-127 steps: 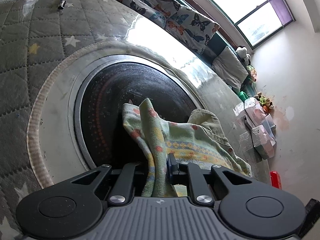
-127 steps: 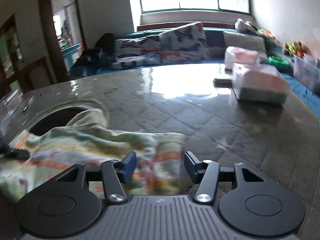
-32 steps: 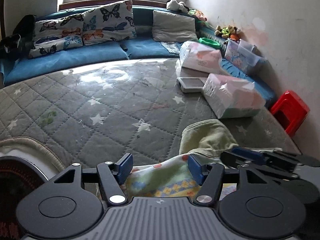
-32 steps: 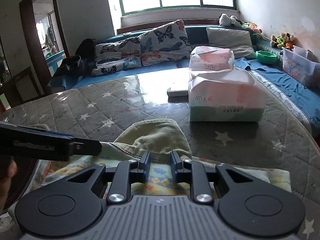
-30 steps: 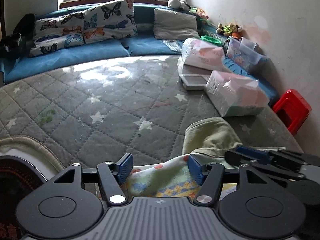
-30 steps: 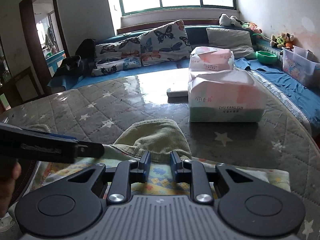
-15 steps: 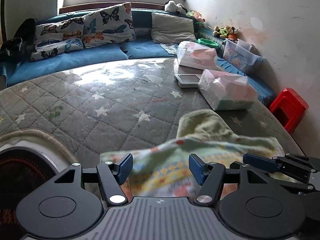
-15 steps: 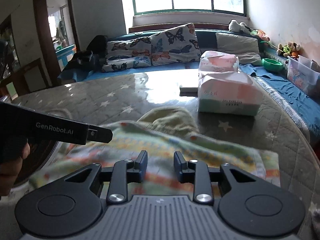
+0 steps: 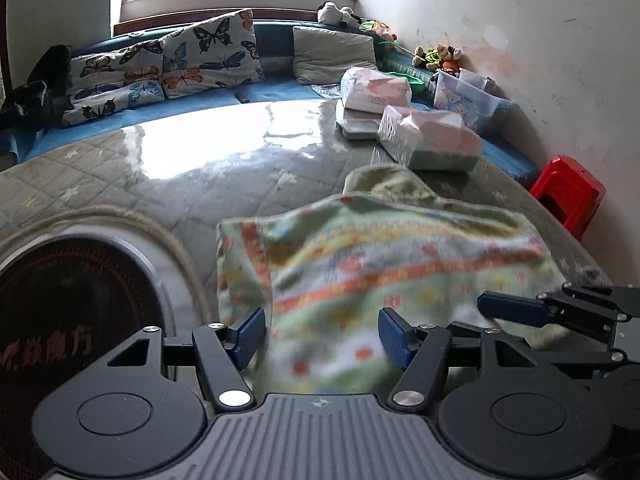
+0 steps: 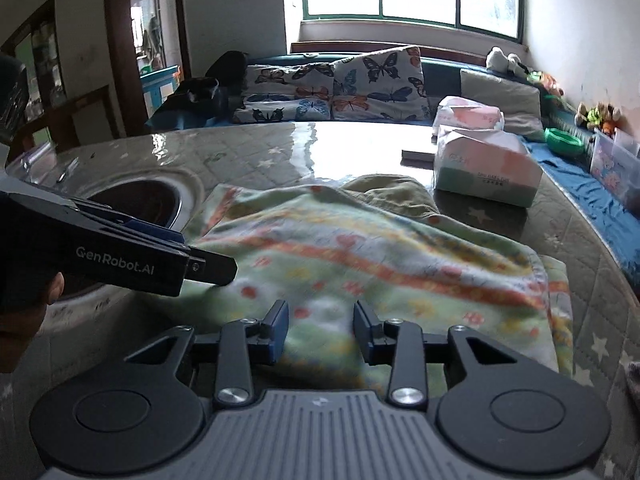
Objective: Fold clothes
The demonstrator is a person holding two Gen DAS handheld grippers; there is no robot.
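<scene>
So the patterned garment (image 9: pixel 384 264) is lying spread out on the quilted table cover (image 9: pixel 168 184), green w/ orange and yellow bands, blurry in both views. Using that garment as the landmark for everything:

- left gripper (image 9: pixel 322 338) sits at its near edge, jaws standing wide apart. Cloth shows in the gap btw the blue pads (image 9: pixel 248 334) but the pads aren't pressing on it afaict, so nothing gripped.
- right gripper (image 10: pixel 321 330) is also at the near edge, further toward the garment's right side. Its jaws have just been opening, and there's a clear gap now; fabric is visible btw them but not pinched.
- in the right wrist view the left gripper's fingers come in from the left, tips over the garment's left part. A bit of a hand (image 10: pixel 24 320) is behind them.
- olive-green cloth (image 10: pixel 394 194) pokes out from under the garment's far edge.
- tissue packs (image 10: pixel 486 172) sit beyond the far right corner, well apart.
- round dark opening (image 9: pixel 68 312) in the table is just left of the garment.
</scene>
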